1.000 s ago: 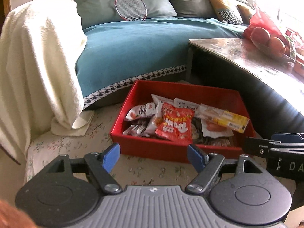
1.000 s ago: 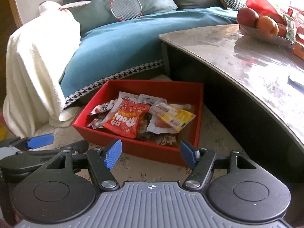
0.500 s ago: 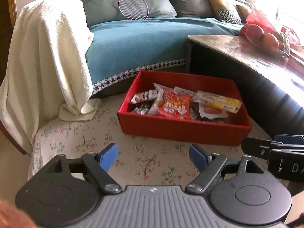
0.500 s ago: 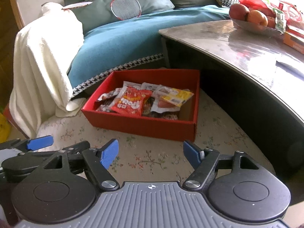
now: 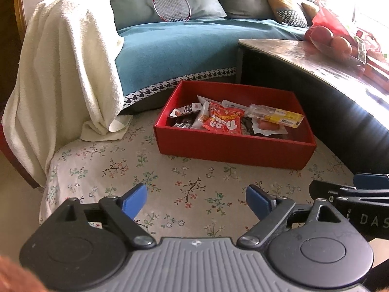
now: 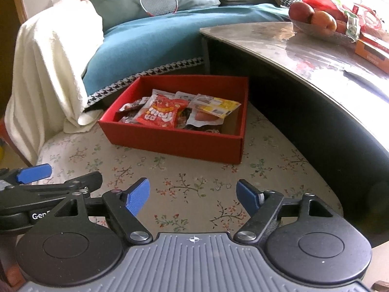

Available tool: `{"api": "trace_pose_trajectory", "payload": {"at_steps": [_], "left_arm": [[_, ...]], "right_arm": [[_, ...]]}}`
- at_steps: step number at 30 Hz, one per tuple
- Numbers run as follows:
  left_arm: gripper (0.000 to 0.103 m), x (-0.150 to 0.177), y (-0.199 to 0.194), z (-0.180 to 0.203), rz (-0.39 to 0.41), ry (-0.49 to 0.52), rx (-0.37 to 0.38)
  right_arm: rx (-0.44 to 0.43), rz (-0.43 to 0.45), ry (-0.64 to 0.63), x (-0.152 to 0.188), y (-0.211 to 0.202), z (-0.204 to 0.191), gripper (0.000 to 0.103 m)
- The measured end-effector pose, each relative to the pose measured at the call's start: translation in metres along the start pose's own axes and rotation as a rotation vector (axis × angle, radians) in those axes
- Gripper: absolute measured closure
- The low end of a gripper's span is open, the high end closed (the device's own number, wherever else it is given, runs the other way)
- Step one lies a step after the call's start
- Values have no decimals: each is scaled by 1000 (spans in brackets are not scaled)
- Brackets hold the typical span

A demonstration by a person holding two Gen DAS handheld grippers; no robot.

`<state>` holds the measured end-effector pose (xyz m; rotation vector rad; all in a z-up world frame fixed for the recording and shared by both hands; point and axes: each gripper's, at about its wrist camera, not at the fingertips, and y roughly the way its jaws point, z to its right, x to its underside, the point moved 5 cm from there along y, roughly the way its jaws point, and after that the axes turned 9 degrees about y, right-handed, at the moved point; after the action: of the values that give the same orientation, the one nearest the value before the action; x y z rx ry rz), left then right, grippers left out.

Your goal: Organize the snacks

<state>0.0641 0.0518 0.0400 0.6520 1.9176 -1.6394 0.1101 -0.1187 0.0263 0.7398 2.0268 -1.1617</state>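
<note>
My left gripper (image 5: 195, 203) hung over the floral cloth (image 5: 170, 177), its jaws spreading further apart with nothing between them. My right gripper (image 6: 193, 196) was the same: jaws opening, only flowered cloth showing in the gap. The 2 sat side by side (each one's blue fingertip poked into the other's view at the edge).

Ahead of both, well clear of my jaws, the red box (image 5: 233, 148) rested on that cloth, just in front of the teal-covered sofa (image 5: 184, 46) and beside the dark desk (image 6: 304, 56). The snacks lay piled inside it: a red snack bag (image 5: 223, 123) with white lettering on top, a yellow-labelled packet (image 5: 279, 116) to its right, and darker wrappers underneath. A badminton racket (image 5: 171, 6) leaned against the sofa cushions.
</note>
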Motion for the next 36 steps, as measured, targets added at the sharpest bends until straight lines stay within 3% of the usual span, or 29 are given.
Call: {"api": "trace_pose_trajectory", "payload": {"at_steps": [36], "left_arm": [[19, 1, 1, -5, 6, -11, -37]], "right_arm": [[-7, -21, -14, 3, 5, -7, 19]]}}
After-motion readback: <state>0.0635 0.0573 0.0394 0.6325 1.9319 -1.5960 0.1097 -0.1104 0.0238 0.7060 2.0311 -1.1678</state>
